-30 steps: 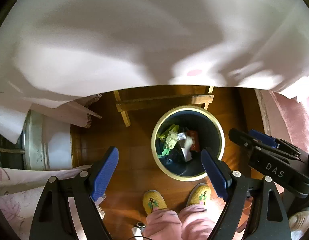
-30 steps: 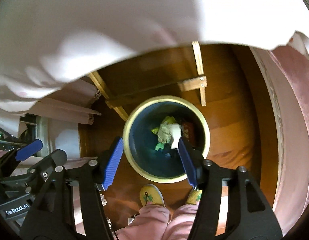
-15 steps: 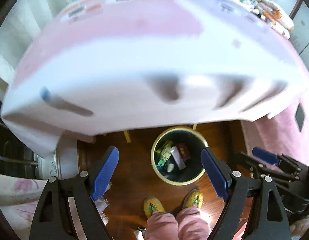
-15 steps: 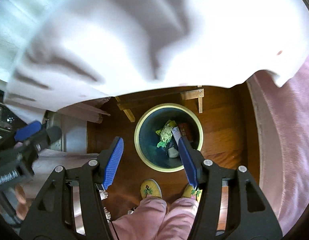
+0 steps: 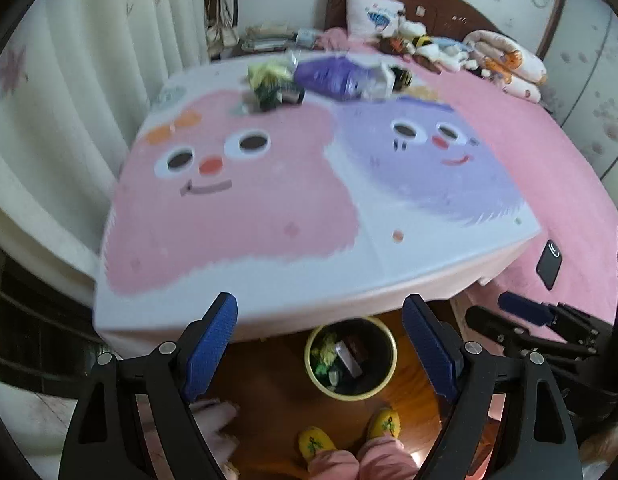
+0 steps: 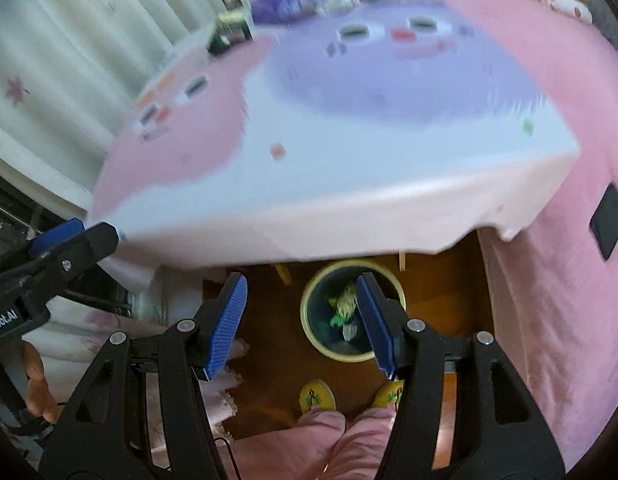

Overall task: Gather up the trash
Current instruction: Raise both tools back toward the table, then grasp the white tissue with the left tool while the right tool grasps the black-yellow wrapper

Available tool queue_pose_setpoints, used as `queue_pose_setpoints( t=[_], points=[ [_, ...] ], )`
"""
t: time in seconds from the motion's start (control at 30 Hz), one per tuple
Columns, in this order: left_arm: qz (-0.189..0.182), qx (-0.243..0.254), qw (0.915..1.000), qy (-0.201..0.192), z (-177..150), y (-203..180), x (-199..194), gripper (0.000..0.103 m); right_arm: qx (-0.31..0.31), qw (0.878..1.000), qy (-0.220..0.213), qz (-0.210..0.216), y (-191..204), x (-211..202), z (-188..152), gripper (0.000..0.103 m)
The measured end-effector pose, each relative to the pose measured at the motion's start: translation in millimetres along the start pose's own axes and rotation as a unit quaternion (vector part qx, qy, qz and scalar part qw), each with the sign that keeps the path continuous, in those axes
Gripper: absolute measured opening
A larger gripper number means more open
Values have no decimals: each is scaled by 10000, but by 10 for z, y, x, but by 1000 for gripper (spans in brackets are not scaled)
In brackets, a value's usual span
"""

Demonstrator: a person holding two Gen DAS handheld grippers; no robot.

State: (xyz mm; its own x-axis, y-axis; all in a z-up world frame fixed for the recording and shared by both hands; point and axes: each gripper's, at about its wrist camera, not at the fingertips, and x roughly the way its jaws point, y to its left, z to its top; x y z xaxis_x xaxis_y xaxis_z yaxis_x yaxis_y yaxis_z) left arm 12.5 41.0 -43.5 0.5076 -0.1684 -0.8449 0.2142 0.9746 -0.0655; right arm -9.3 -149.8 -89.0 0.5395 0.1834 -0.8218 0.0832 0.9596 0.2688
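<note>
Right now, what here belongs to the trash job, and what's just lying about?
Job:
- trash bin on the floor, part full
- purple wrapper and green-yellow wrapper at the table's far edge
- left gripper and right gripper, both open and empty

Lying about:
- black phone
- pillow
- plush toys

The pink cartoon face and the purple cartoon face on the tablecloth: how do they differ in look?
The pink face lies on the left of the cloth, the purple face on the right. The pink face has an orange bow near its top corner; the purple face has no bow. The pink face has one red-orange dot between and below its eyes; the purple face has a red spot beside one eye, like a cheek. Both have dark oval eyes ringed in white, a small smile and a fuzzy lower edge.
</note>
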Motion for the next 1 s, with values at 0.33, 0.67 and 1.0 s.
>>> queue_pose_setpoints(
  t=[0.33, 0.67, 1.0],
  points=[
    [-134, 312, 9976, -599, 665, 44, -550, 86, -82, 9966, -796, -193, 278, -703, 501, 54],
    [23, 564, 9931, -1026, 1482, -351, -586, 86, -260, 9923, -1176, -272, 144, -935, 1142, 54],
    [499, 122, 9956, -782, 2618, -983, 274, 86, -471, 9927, -1107, 40, -703, -438, 2553, 54]
  ],
)
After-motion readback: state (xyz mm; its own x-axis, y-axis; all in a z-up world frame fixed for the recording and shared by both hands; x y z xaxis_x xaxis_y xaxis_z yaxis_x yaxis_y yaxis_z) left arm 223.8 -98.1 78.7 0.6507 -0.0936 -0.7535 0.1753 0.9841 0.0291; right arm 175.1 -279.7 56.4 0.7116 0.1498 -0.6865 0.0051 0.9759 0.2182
